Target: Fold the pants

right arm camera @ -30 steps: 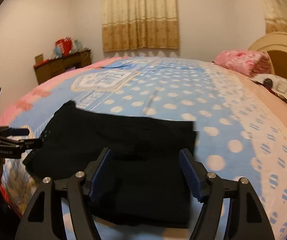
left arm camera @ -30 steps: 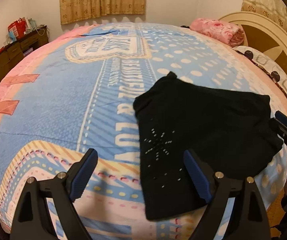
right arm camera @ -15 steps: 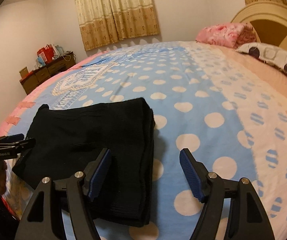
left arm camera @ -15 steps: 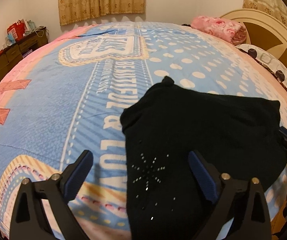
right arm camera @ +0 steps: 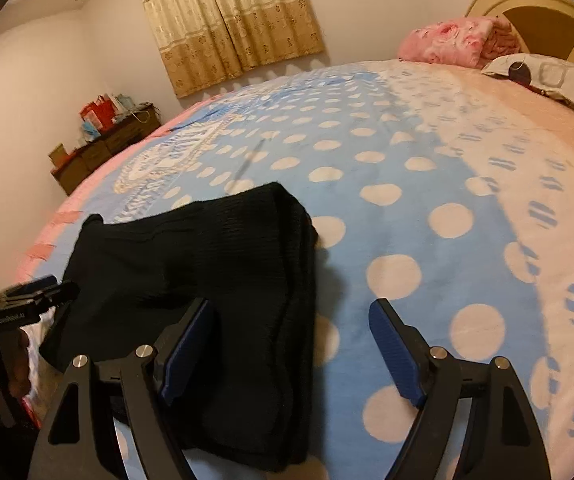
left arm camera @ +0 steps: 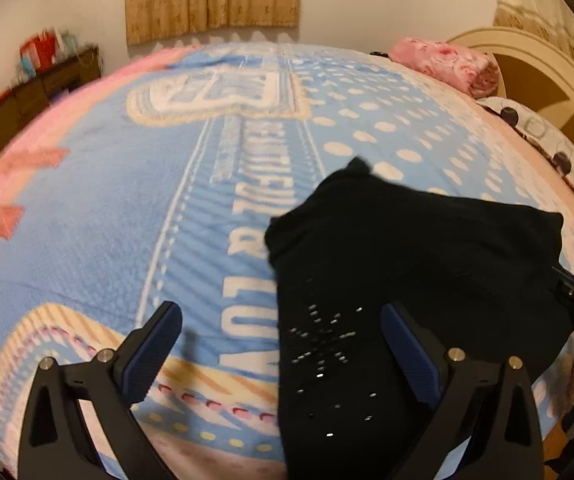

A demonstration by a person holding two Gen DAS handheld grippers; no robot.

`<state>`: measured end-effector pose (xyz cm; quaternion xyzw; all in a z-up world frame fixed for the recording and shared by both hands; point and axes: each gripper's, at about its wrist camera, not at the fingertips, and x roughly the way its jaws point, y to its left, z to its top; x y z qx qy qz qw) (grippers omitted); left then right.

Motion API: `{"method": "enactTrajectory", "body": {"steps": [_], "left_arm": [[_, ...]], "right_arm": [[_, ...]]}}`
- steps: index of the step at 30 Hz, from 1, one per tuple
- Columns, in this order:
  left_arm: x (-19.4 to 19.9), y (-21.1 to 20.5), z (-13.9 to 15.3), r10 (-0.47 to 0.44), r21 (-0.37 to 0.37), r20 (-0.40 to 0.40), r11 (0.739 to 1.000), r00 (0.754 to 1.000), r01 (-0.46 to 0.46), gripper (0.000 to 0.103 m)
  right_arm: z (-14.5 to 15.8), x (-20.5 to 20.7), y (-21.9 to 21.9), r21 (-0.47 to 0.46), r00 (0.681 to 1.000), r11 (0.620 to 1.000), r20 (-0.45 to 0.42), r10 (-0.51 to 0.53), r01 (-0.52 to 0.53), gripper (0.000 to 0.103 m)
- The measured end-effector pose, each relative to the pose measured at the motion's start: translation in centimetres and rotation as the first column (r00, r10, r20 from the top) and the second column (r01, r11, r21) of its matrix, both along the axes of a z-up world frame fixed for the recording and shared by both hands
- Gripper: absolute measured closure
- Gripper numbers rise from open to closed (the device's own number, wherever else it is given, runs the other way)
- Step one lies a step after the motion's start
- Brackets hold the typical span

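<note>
Left gripper (left arm camera: 281,342): black frame, blue-padded fingers (left arm camera: 151,350) spread wide, nothing clamped; jaws were noted as having just been opening. The near edge of the black knitted pants (left arm camera: 399,280) was seen below and between the pads, untouched by them.

Right gripper (right arm camera: 293,346): same build, fingers (right arm camera: 393,350) apart and empty, jaws likewise just opened further. The stacked folded edge of the pants (right arm camera: 207,256) was seen running between the pads, no pad pressing on it.

Pants: laid near the front edge of the bed, on the light-blue, cream-dotted fleece blanket (left arm camera: 99,216). A compact rectangle of several layers was presented, with one small corner poking out at the far side. A scatter of small studs was noted on the top face.

Progress, as judged: folding largely done, bundle released; at most a tidying of the corner or one further fold was left.

Writing: on the blanket, large pale letters, upside down, partly covered; "BEAUTIFUL &" followed by "LOV" was probably read. On the left gripper's bar in the right wrist view, small white lettering, not legible.
</note>
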<state>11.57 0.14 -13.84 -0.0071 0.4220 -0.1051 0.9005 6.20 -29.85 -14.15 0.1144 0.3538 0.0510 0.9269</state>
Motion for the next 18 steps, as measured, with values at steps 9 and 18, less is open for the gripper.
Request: {"method": "enactTrajectory", "body": {"steps": [9, 18], "left_arm": [[0.6, -1.6, -0.6, -0.064, -0.072, -0.011, 0.995, 0.998, 0.063, 0.001], [1.0, -2.3, -0.9, -0.074, -0.047, 0.006, 0.996, 0.997, 0.074, 0.0]], "right_arm": [[0.0, 0.7, 1.4, 0.008, 0.996, 0.996, 0.005, 0.09, -0.09, 0.043], [-0.5, 1.3, 1.9, -0.013, 0.996, 0.997, 0.026, 0.083, -0.082, 0.042]]}}
